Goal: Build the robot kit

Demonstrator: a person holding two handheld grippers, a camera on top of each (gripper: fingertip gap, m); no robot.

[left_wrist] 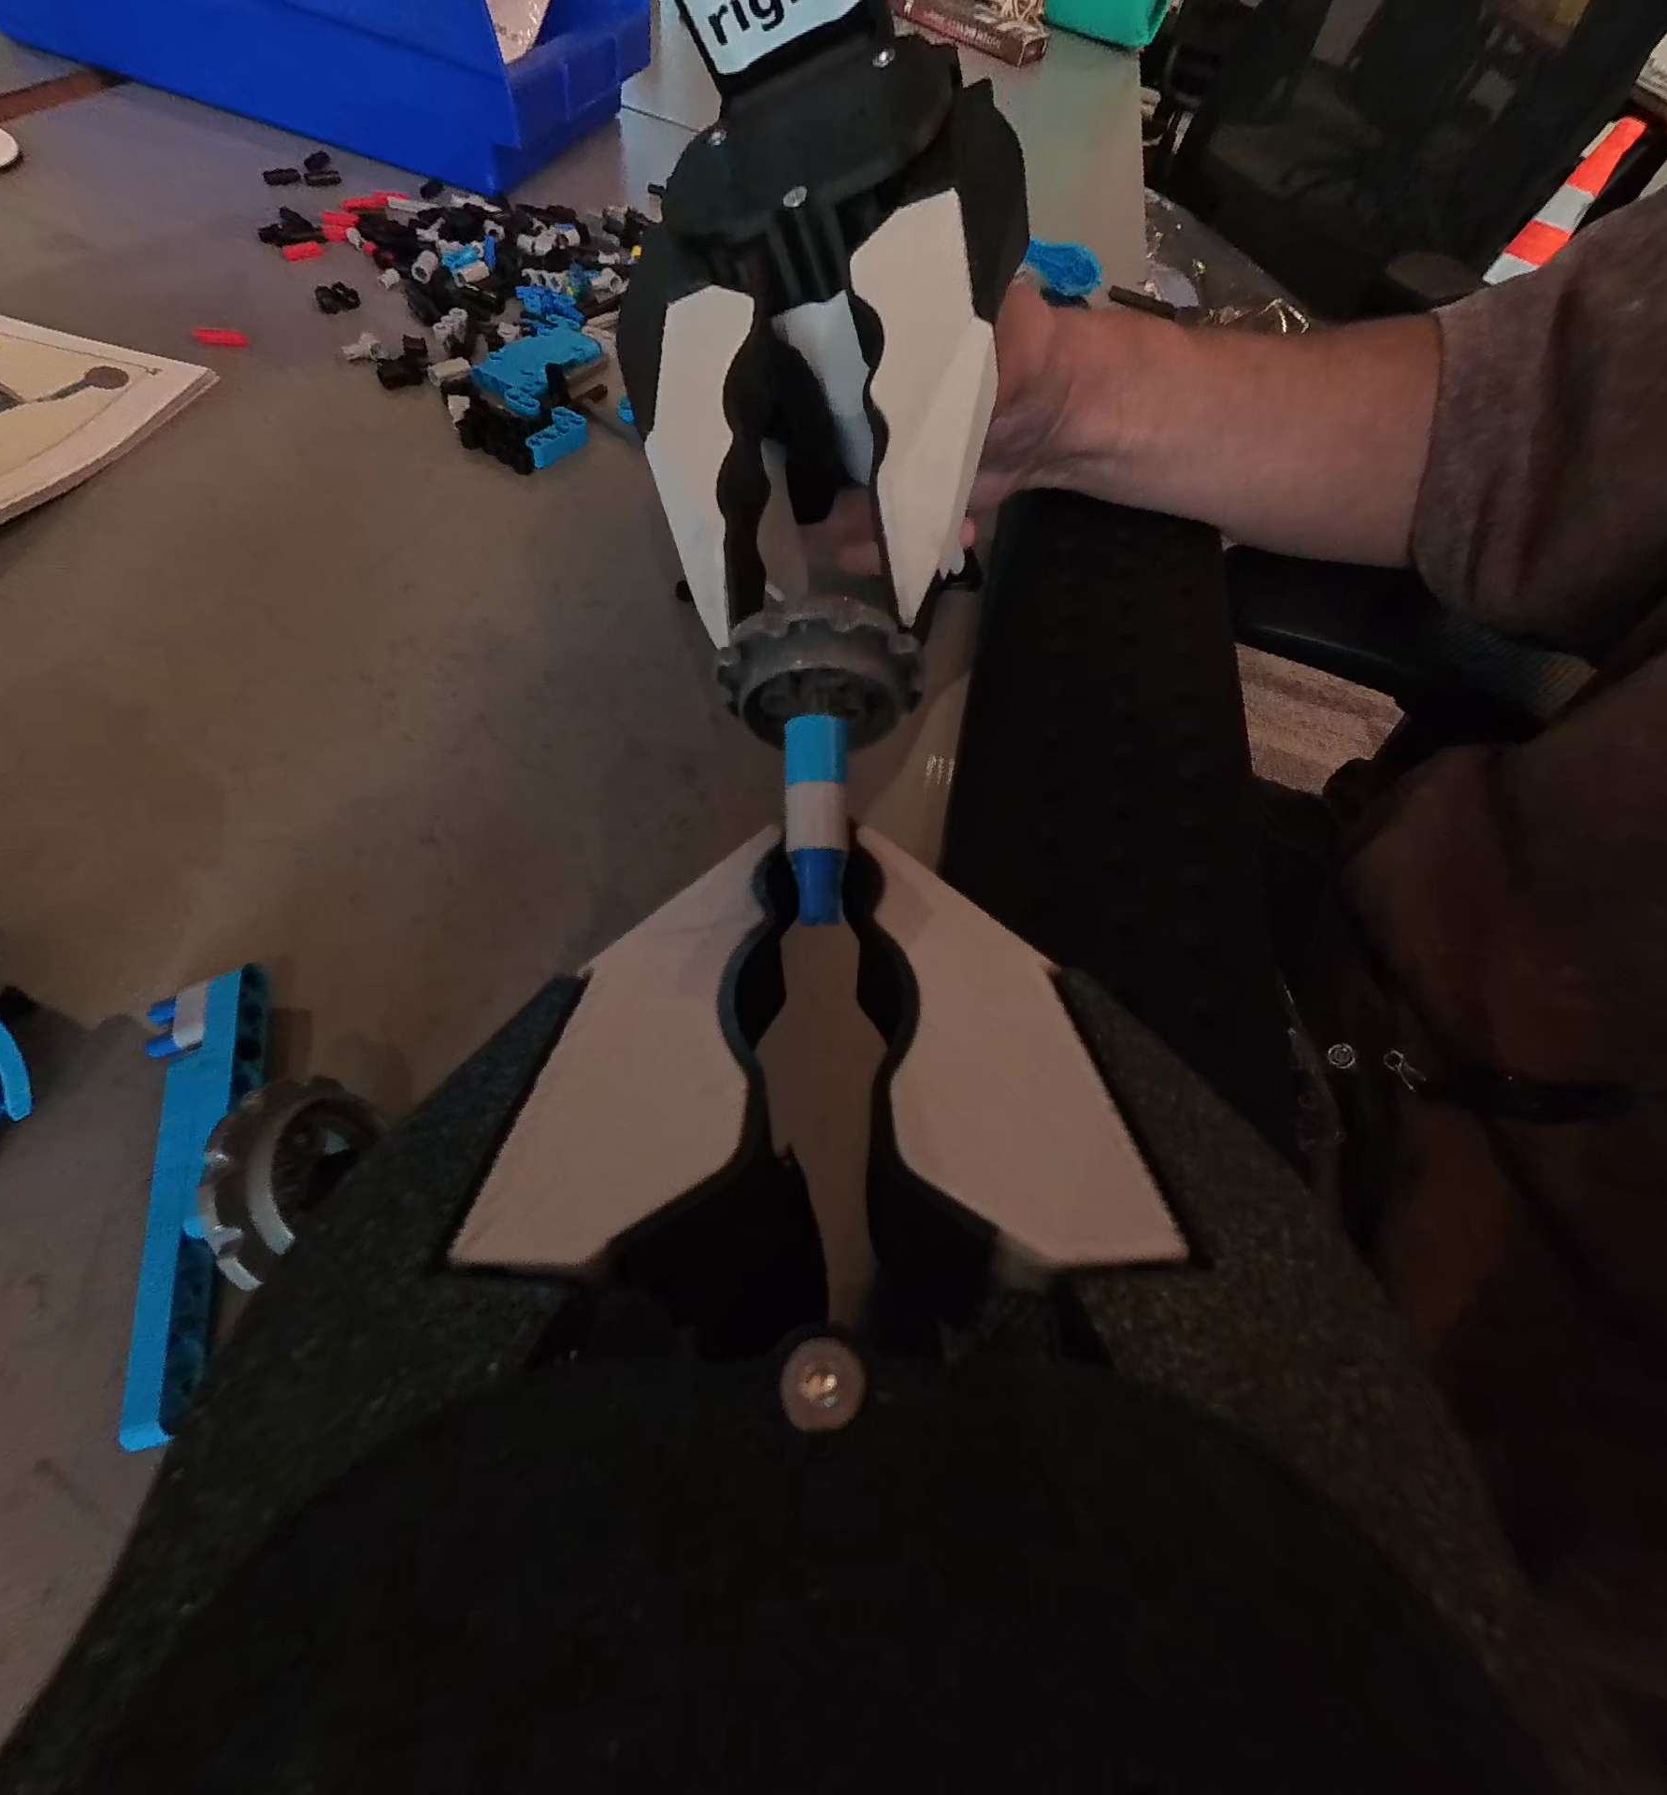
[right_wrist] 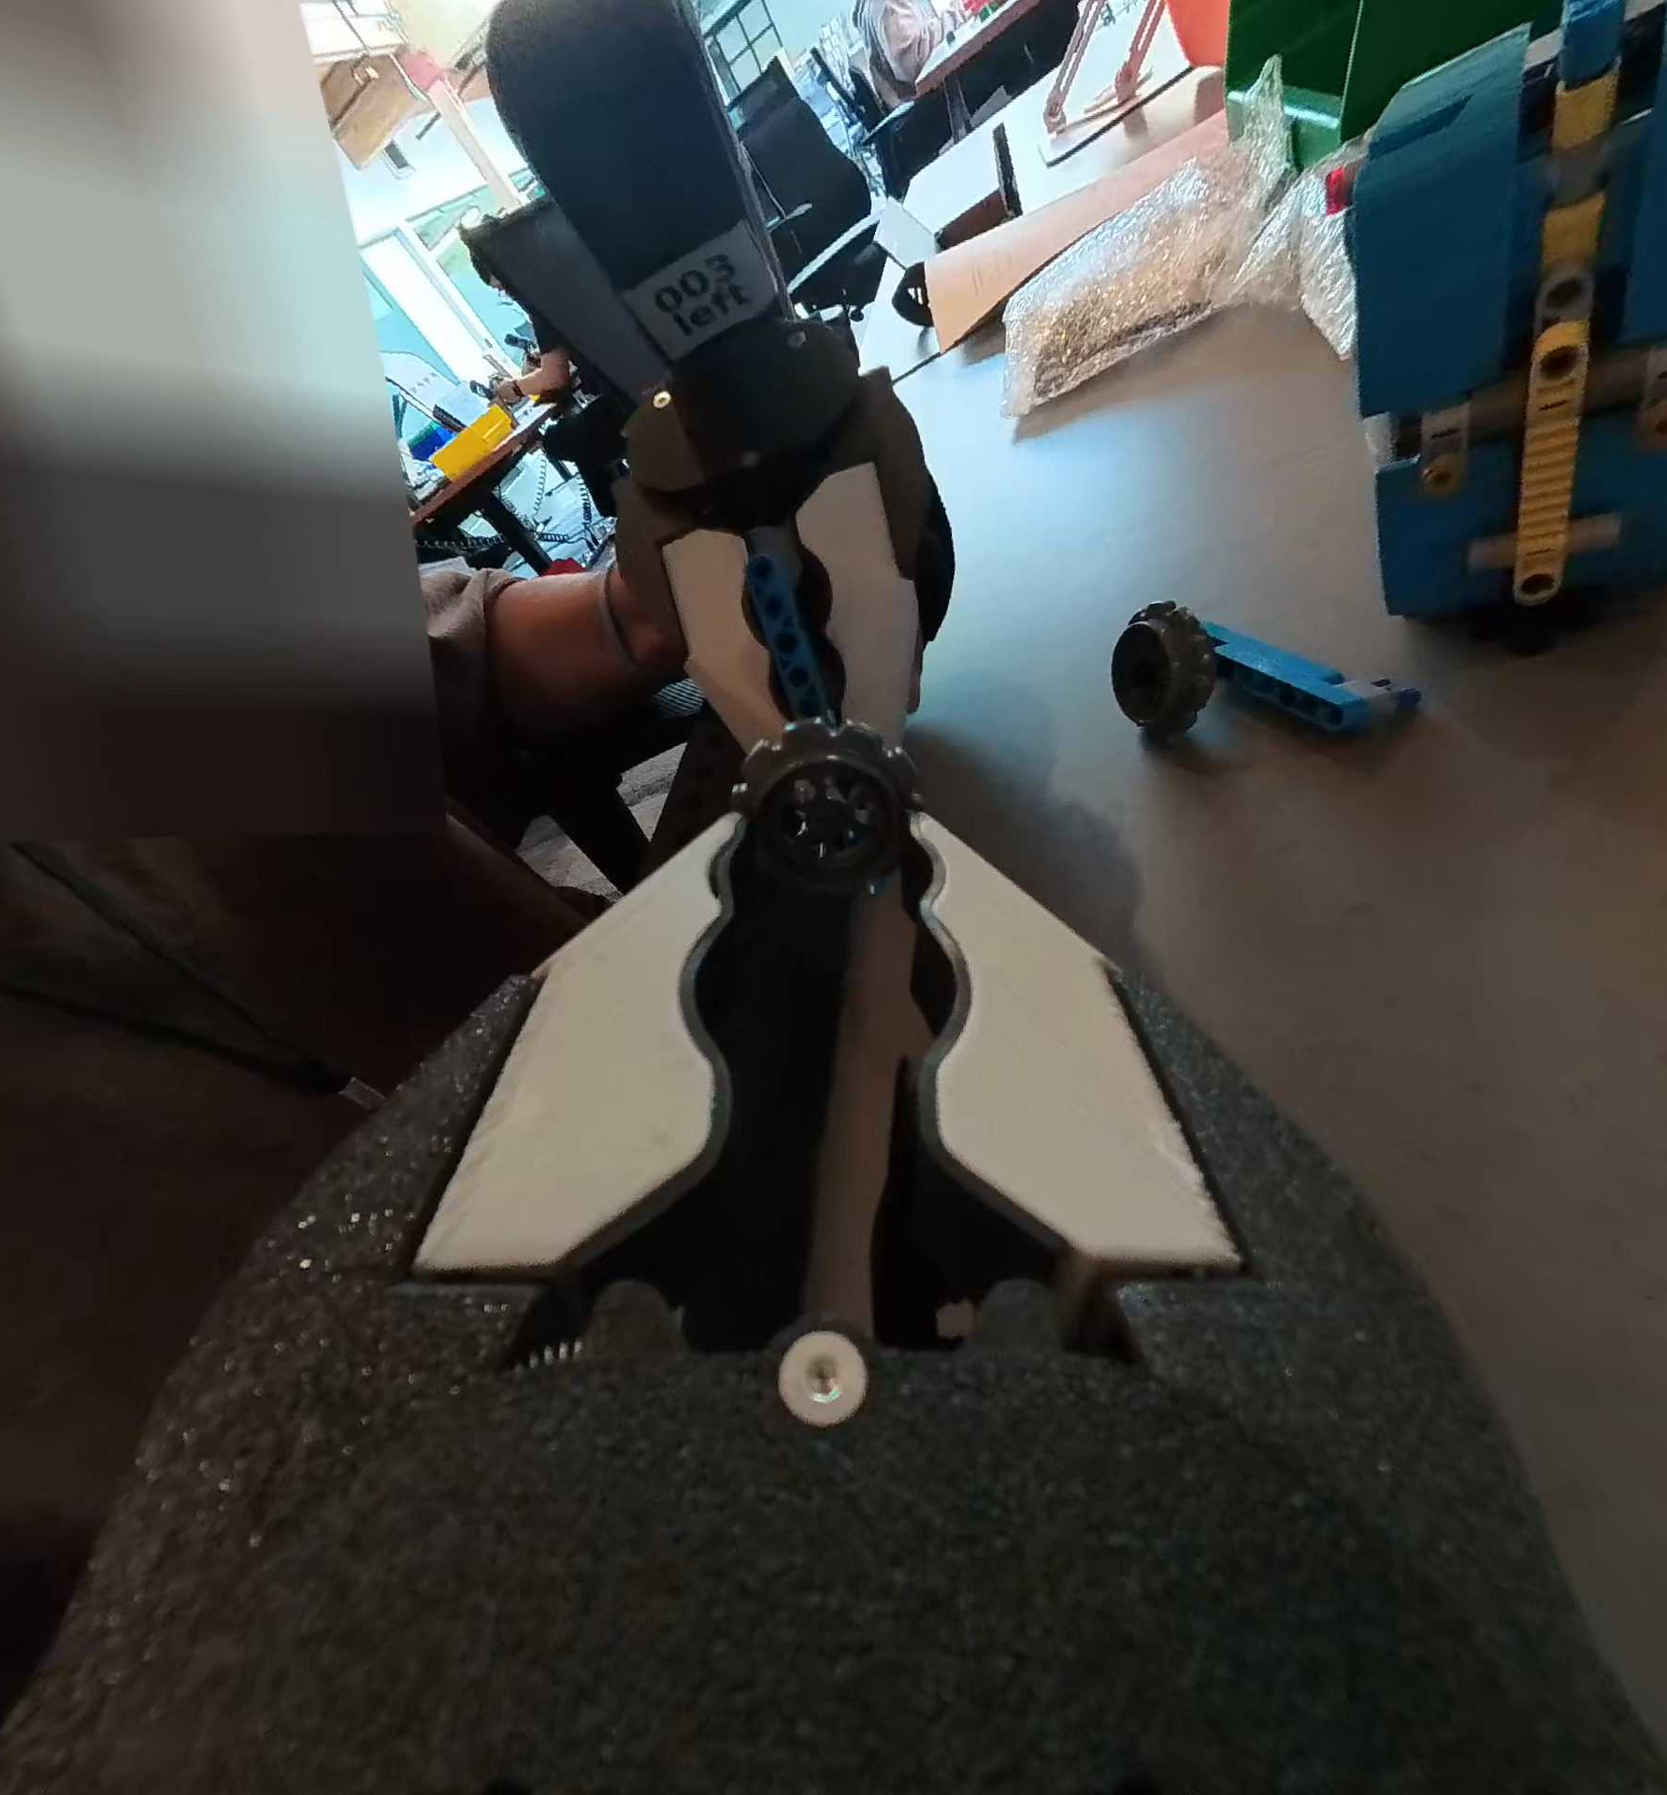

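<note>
At frame centre, my left gripper (left_wrist: 817, 879) pinched the blue beam (left_wrist: 817, 821) narrowly, its long axis running straight up-frame into the grey wheel (left_wrist: 817, 670) clamped by my right gripper (left_wrist: 815, 622).

Blue bin (left_wrist: 402, 87) top left, messy pile of small bricks (left_wrist: 479, 311) below it, booklet (left_wrist: 23, 418) at left edge, blue beam with wheel (right_wrist: 1247, 670) mid-right.

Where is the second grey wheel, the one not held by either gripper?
The spare grey wheel lies on the table, attached to one end of a blue beam, right of centre in the right wrist view, before the blue model.
</note>
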